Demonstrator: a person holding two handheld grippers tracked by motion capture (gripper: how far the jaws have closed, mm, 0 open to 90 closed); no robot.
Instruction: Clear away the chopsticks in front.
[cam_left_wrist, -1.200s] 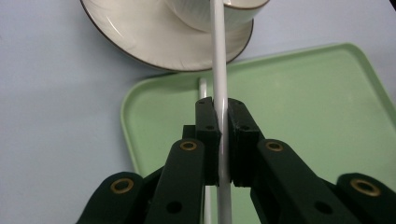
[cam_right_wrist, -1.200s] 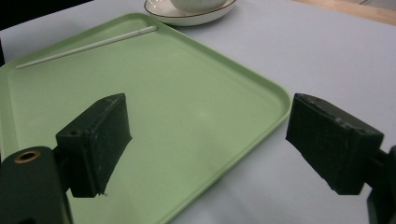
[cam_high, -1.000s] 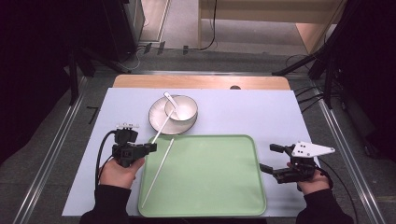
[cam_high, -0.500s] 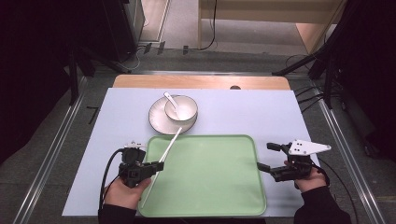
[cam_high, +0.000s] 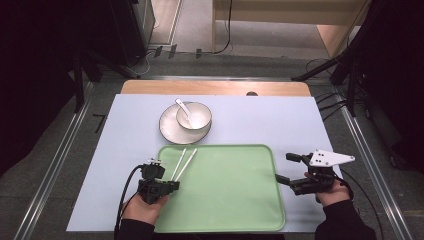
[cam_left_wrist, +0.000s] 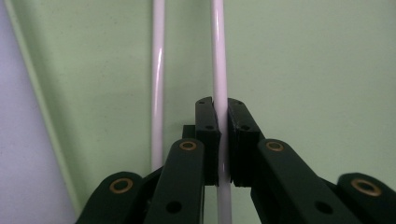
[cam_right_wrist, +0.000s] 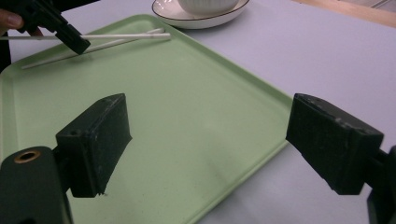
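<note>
Two white chopsticks (cam_high: 183, 162) sit at the left end of a green tray (cam_high: 230, 190). My left gripper (cam_high: 170, 184) is low over the tray's near left corner, shut on the right-hand chopstick (cam_left_wrist: 218, 60). The other chopstick (cam_left_wrist: 158, 70) lies loose on the tray (cam_left_wrist: 303, 70) just beside it. From the right gripper view, the held chopstick (cam_right_wrist: 116, 36) is almost level above the loose one (cam_right_wrist: 93, 48). My right gripper (cam_high: 286, 168) rests at the tray's right edge, open, nothing between its pads (cam_right_wrist: 95, 142).
Behind the tray stands a white plate (cam_high: 170, 131) with a white bowl (cam_high: 197, 117) on it and a spoon (cam_high: 182, 107) in the bowl. The pale blue table mat (cam_high: 300, 125) spreads around the tray. A wooden strip (cam_high: 215, 88) runs along the far edge.
My left gripper has drawn back toward the person and sunk, bringing its chopstick from the plate's rim down beside the one on the tray. The right gripper has stayed put.
</note>
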